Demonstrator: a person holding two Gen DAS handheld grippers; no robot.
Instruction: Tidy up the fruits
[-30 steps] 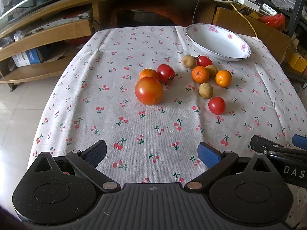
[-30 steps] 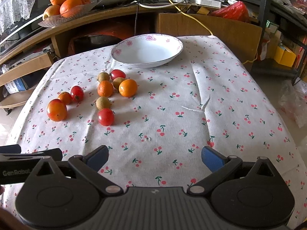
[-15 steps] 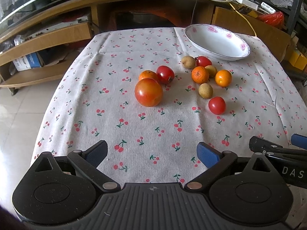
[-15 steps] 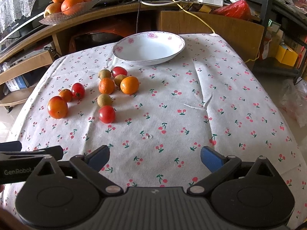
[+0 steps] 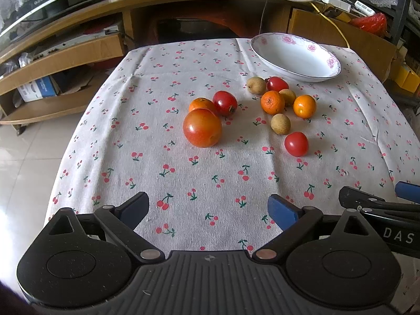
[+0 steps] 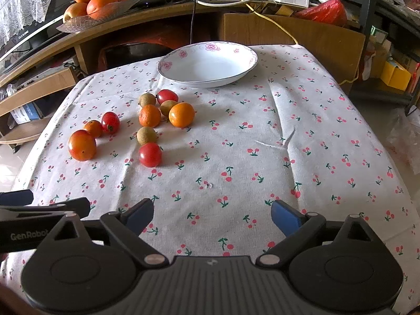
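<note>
My left gripper (image 5: pixel 207 210) hangs released over the near edge of the tabletop (image 5: pixel 147 84), nothing between its blue pads. My right gripper (image 6: pixel 212 214) is wide too, its jaws closing on empty air. The fruits lie loose mid-table, left of centre: a big tomato (image 6: pixel 82 145) nearest the left edge, a cherry tomato (image 6: pixel 150 154) closest to me. The white bowl (image 6: pixel 207 64) sits at the far edge.
</note>
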